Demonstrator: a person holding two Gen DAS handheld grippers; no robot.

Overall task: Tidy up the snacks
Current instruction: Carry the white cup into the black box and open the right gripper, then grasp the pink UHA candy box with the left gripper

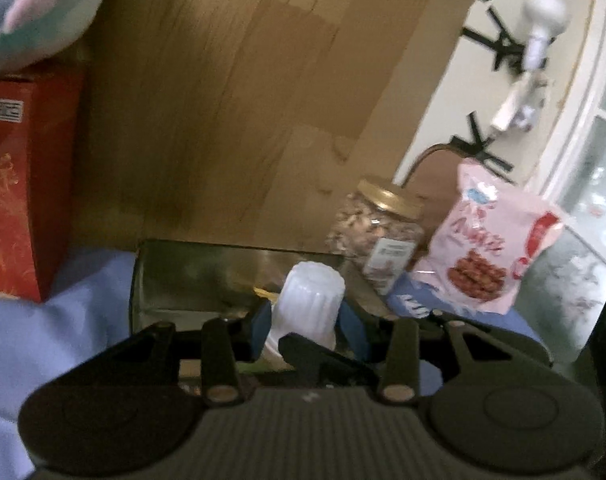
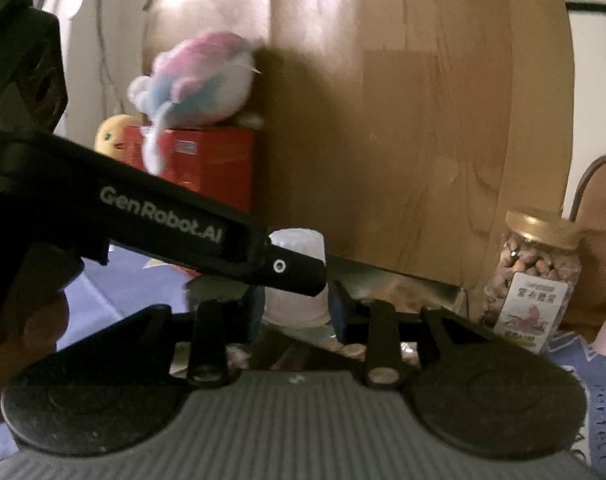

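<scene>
Fingers [image 1: 309, 322] [image 2: 297, 304] — both pairs clamp white cup [image 1: 313, 300].

The white cup [image 1: 313, 300] looks like ribbed, matt plastic. Far behind it stands a smooth wood panel [image 1: 239, 92]. The nut jar [image 2: 533, 276] at right is clear and glossy, its lid [image 2: 541, 226] dull gold metal. The pink snack bag [image 1: 487, 248] is shiny film; the tablecloth [image 1: 43, 340] is matt blue cloth.

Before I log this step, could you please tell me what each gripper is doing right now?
Left gripper: closed on the white ribbed cup.
Right gripper: closed on the same white ribbed cup.
</scene>
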